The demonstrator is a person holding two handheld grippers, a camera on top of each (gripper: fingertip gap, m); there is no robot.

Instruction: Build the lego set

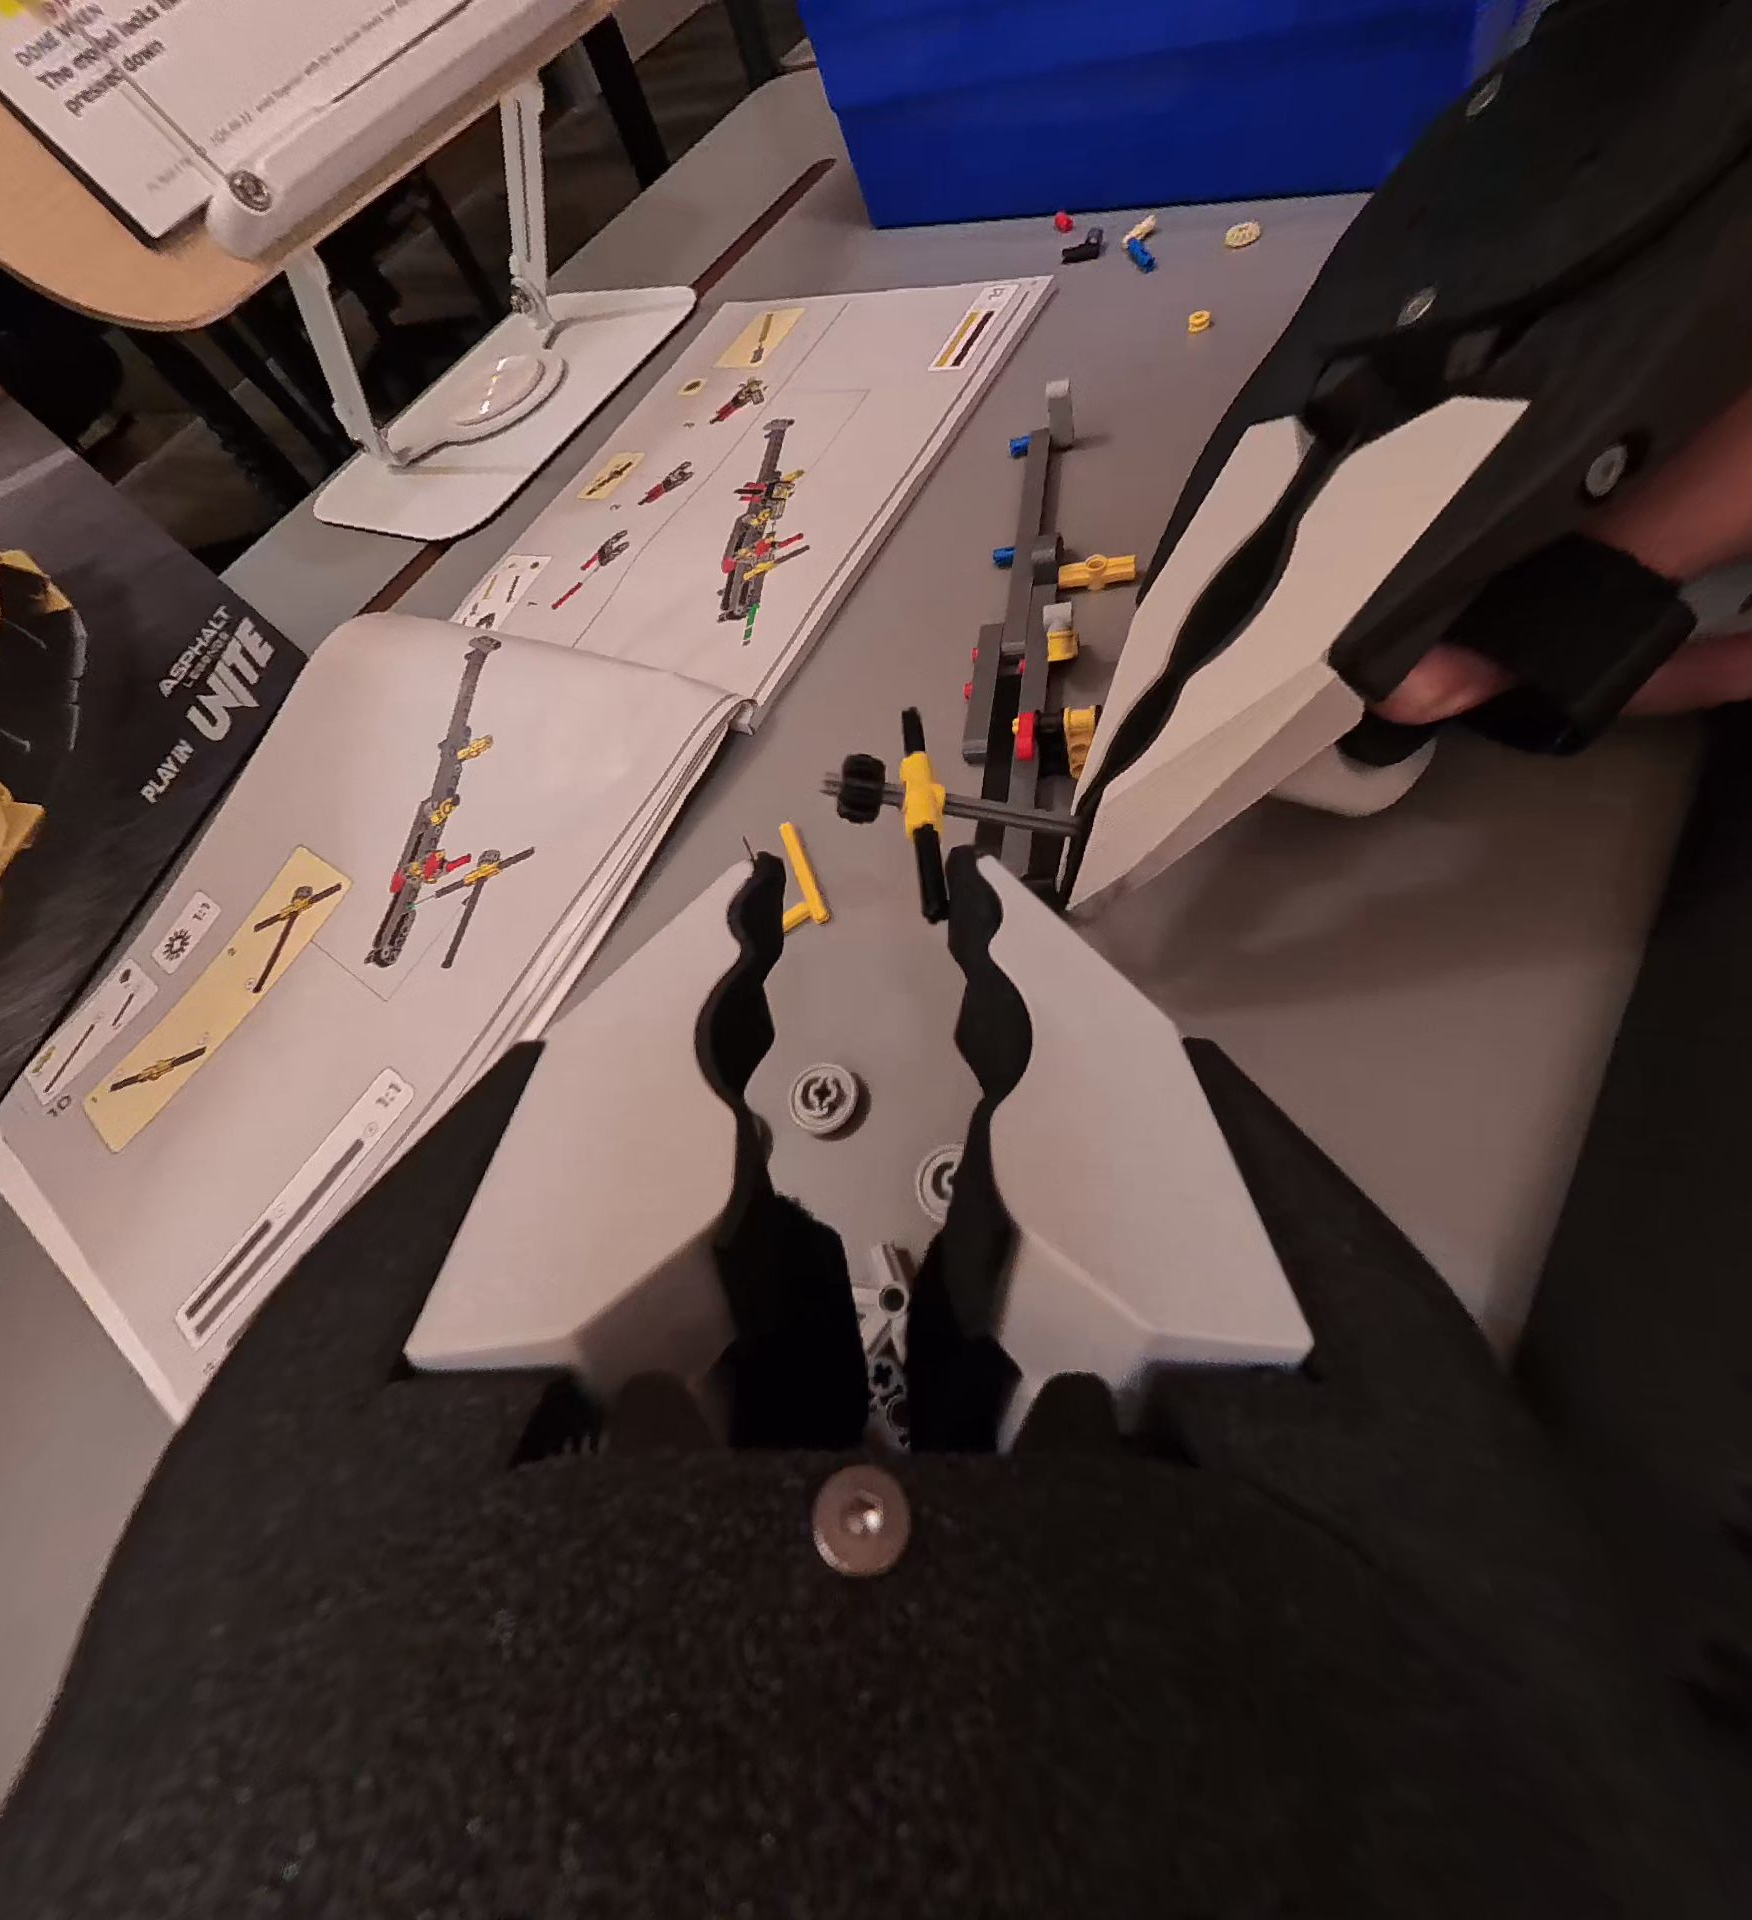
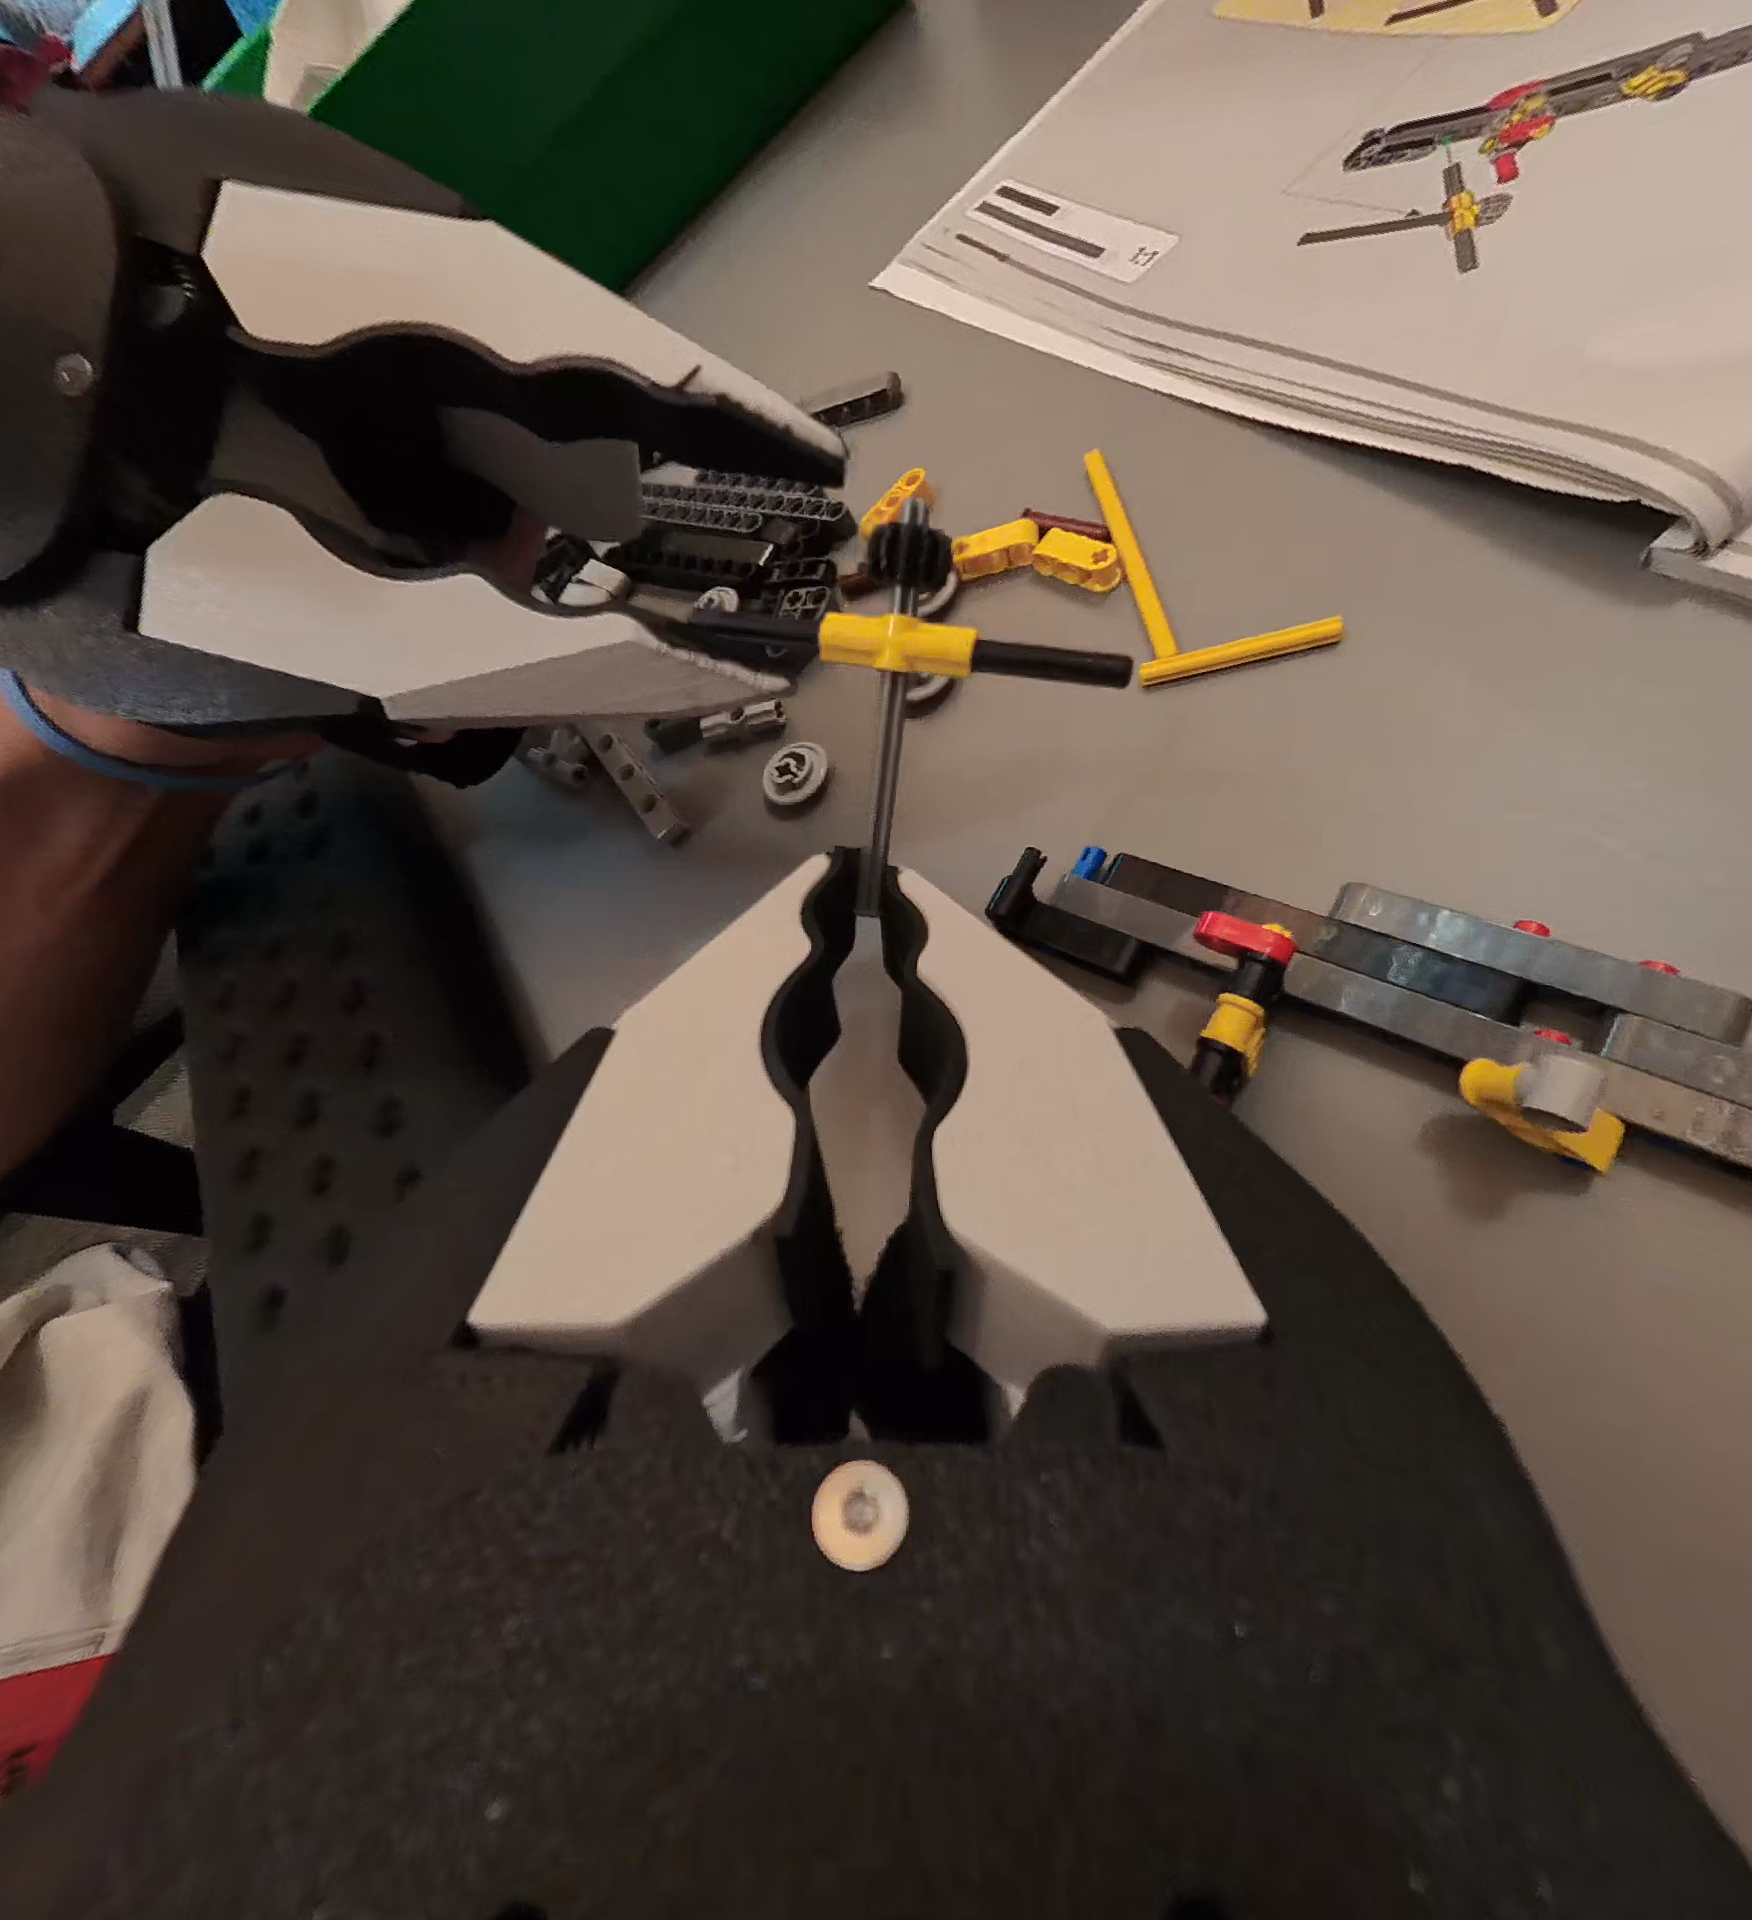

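My right gripper (image 2: 859, 868) is shut on one end of a thin grey axle (image 2: 891, 769) and holds it above the table. The axle carries a black gear (image 2: 903, 551) and a yellow cross connector (image 2: 893, 639), with a black axle (image 2: 1048, 660) through the connector. My left gripper (image 1: 861, 873) is open; the near end of the black axle (image 1: 929, 883) lies against its right fingertip (image 1: 965, 883). The left gripper also shows in the right wrist view (image 2: 810, 566), jaws wide apart. The right gripper shows in the left wrist view (image 1: 1074, 831). A long grey beam assembly (image 1: 1033, 582) lies on the table.
An open instruction booklet (image 1: 436, 883) lies to the left. Two yellow axles (image 2: 1236, 649), grey round pieces (image 1: 825, 1099) and a pile of black beams (image 2: 737, 530) lie near the grippers. A blue bin (image 1: 1163, 104), a green bin (image 2: 591, 125) and a paper stand (image 1: 498, 436) stand farther off. One gripper's finger ends stand about 5 centimeters off the other's.
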